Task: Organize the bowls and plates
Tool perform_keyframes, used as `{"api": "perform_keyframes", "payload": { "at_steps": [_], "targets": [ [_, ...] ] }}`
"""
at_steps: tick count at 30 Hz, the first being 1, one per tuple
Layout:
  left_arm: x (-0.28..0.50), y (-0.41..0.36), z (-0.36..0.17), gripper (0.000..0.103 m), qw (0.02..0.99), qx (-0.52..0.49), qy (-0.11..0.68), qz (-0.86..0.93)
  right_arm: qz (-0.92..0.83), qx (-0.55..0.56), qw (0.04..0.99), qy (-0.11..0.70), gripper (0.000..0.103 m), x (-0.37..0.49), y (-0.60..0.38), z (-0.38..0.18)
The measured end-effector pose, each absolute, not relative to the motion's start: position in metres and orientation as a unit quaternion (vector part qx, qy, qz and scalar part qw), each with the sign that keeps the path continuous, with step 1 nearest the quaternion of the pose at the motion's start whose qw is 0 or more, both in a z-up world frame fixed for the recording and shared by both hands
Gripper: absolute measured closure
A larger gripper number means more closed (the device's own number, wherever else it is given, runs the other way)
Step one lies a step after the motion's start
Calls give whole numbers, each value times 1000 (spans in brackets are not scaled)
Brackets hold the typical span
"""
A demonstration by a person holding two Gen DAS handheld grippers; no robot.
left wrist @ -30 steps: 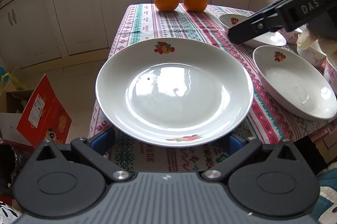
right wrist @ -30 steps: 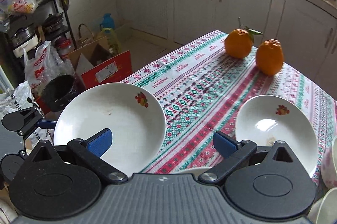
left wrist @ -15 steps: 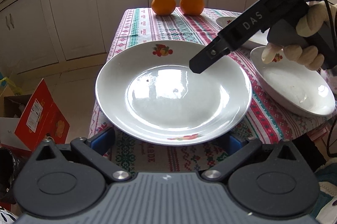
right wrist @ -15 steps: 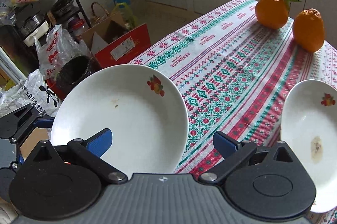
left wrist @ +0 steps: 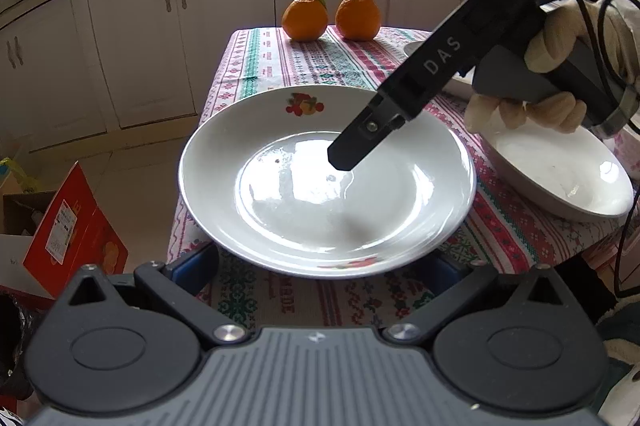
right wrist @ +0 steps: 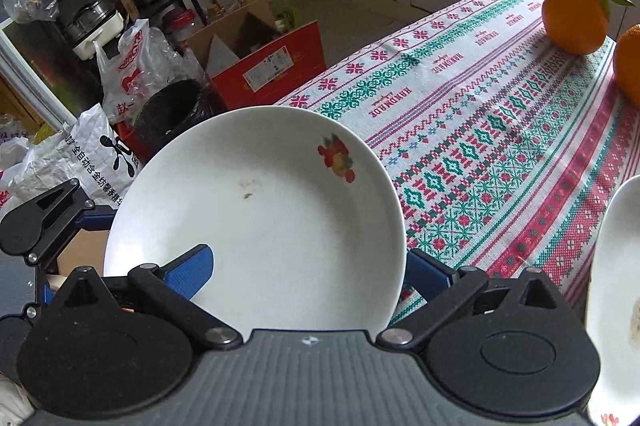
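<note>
Large plate [left wrist: 326, 181] at table's near left corner, overhanging edge. Left gripper [left wrist: 320, 268] jaws wide, pads below plate rim, not closed. Right gripper [right wrist: 308, 268] jaws wide, one finger above plate, other beside its rim; no grip. Deep plate [left wrist: 560, 173] at near right edge, separate. Stacking not started, seemingly. Patterned tablecloth [right wrist: 480, 129], two oranges [left wrist: 330, 15] at far edge. White cabinets [left wrist: 132, 45], red box [right wrist: 272, 69] on floor.
</note>
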State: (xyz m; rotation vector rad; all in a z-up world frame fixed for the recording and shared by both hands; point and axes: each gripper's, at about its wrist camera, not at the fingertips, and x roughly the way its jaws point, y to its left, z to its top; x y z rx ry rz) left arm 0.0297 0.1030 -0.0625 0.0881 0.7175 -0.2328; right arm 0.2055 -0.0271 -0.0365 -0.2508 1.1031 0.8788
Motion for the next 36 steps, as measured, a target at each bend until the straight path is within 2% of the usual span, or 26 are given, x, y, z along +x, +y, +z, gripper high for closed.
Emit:
{"api": "perform_keyframes", "payload": {
  "at_steps": [7, 18, 23, 24, 36],
  "targets": [
    [28, 106, -61, 0, 928, 45, 347, -127, 412, -132, 750, 500, 0, 209, -22, -37],
    [25, 110, -58, 1, 927, 51, 340, -151, 440, -100, 741, 497, 0, 224, -28, -31],
    [27, 112, -56, 1, 925, 51, 342, -157, 454, -91, 727, 507, 7, 229, -25, -30],
    [28, 112, -56, 1, 925, 50, 343, -158, 458, -85, 723, 509, 11, 230, -25, -30],
    [32, 117, -54, 1, 921, 54, 347, -169, 474, -69, 712, 514, 12, 235, -30, -29]
  ]
}}
